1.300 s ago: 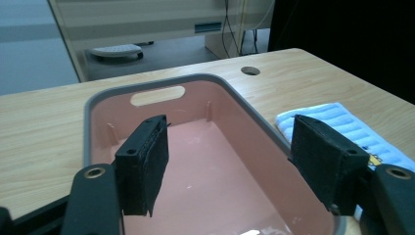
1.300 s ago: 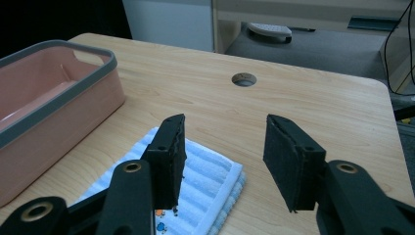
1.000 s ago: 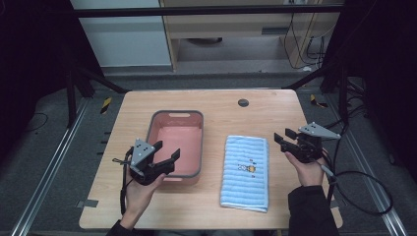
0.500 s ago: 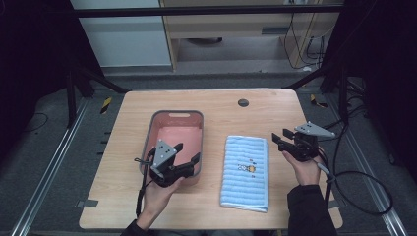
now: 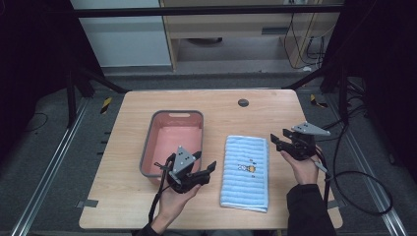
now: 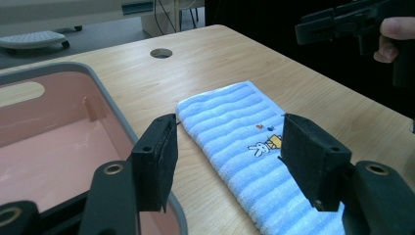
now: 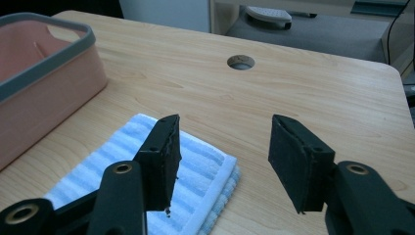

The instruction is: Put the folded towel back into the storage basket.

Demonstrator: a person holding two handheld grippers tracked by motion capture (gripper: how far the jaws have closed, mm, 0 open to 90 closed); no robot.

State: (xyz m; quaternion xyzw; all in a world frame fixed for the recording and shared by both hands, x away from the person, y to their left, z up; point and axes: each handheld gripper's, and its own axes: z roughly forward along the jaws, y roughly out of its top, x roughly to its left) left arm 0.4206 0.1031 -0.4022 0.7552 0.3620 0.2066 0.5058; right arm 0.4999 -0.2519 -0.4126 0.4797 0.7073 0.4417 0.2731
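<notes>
The high view is dim at its sides, where the room sinks into near black, while even overhead light falls on the counter (image 5: 123, 196) and leaves only faint, soft shadows. There is no strong glare on the wood. That picture is soft and slightly grainy. Both gripper views are brighter and sharper; their backgrounds blur a little, and straight edges bow slightly toward the frame borders.

towel (image 5: 246, 172) right of basin (image 5: 173, 137)

Folded blue striped towel (image 5: 246, 172), rabbit motif, flat on table
</notes>
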